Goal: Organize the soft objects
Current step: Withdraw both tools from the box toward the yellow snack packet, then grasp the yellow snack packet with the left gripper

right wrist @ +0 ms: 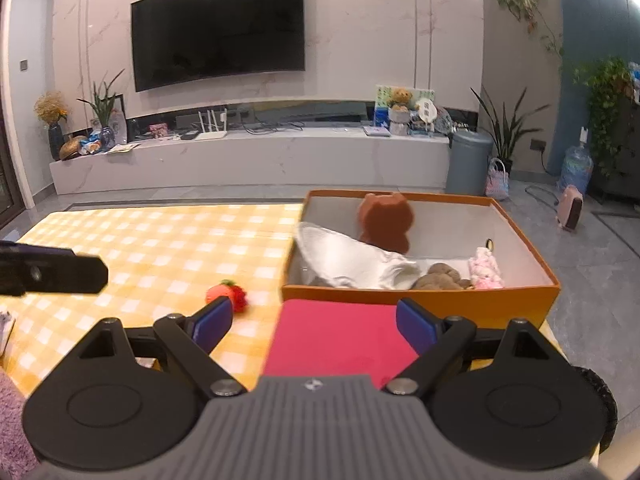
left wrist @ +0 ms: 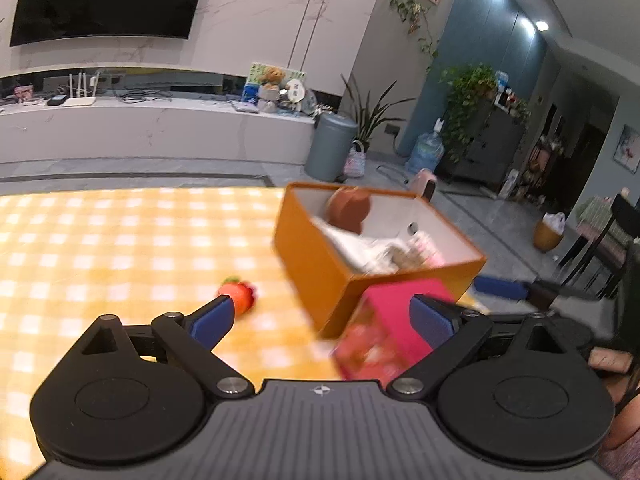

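Left wrist view. Your left claw [left wrist: 320, 314] stands wide, blue pads [left wrist: 214, 318] apart, nothing pressed between them. Ahead and to the right sits the orange box [left wrist: 320, 276], tilted in this blurred frame, on the yellow-checked table [left wrist: 100, 248]. Inside it: a brown bear-shaped toy [left wrist: 348, 208] against the far wall, white cloth [left wrist: 360, 248] below it, and small plush pieces toward the right end (too smeared to sort out). A pink box [left wrist: 384, 328] lies just in front of the orange one, its near part between your pads but untouched by them as far as the blur allows. A strawberry plush [left wrist: 238, 294] rests on the table, just past the left pad.

Right wrist view. Your right claw [right wrist: 314, 322] is also wide, empty, pads clear of everything. The pink box [right wrist: 340, 340] lies flat directly ahead, touching the orange box's [right wrist: 420, 304] near wall. The bear toy [right wrist: 384, 220] stands upright at the back; the white cloth [right wrist: 344, 256] drapes over the left rim and down into the box; a brown plush [right wrist: 438, 276] and a pink-white plush [right wrist: 486, 268] sit at the near right. The strawberry plush [right wrist: 228, 294] sits on the table [right wrist: 140, 240] left of the box, near your left pad. The other claw's black finger [right wrist: 60, 270] juts in from the left edge.
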The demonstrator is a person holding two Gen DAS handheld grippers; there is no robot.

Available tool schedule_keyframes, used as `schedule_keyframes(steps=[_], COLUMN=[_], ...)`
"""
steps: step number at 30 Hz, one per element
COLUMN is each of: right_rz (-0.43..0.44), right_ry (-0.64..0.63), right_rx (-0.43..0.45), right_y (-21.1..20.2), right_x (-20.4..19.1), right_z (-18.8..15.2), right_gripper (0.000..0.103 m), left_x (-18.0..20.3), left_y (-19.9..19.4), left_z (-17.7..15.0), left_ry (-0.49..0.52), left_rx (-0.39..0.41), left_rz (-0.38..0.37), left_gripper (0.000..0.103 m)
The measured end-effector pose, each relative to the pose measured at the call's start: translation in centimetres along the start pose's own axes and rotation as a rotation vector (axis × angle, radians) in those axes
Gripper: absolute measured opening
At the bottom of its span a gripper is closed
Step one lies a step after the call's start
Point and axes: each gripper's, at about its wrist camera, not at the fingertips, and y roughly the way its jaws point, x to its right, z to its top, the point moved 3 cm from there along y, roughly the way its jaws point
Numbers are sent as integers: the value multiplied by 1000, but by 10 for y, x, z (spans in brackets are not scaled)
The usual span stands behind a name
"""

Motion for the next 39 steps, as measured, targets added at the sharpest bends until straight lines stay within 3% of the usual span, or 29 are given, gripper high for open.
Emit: schedule_keyframes(steps=[9, 12, 15, 17, 19, 25, 35, 39], right_rz=[89, 140, 194, 204, 217, 234, 206, 167], right_ry=[-177, -221, -233, -250, -253, -239, -220, -201], right_rx=[56, 11, -47, -78, -113, -195, -249, -253], right_y=[-11, -1, 14, 26, 39, 73, 109, 118], right_x=[-78, -102, -123, -135, -143, -160, -158, -149], right_z=[-22, -33, -42, -46, -52, -63, -69, -67], right_gripper=[78, 68, 55, 51, 49, 44, 20, 21], left_x=[-63, -84, -108, -119, -124, -133, -136, -128], left_y=[-7, -6, -7, -7, -6, 8, 44, 45], left_z=[-35, -47, -59, -65, -68, -74, -79, -78], left_ry=[-73, -104, -188, -225, -231, -245, -234, -217], left_rx=[-103, -153, -173, -180, -188, -234, -341, -333], left_rz=[93, 146, 149, 153, 163, 160, 168, 94], left_gripper=[103, 103, 103, 95, 94, 93, 68, 66])
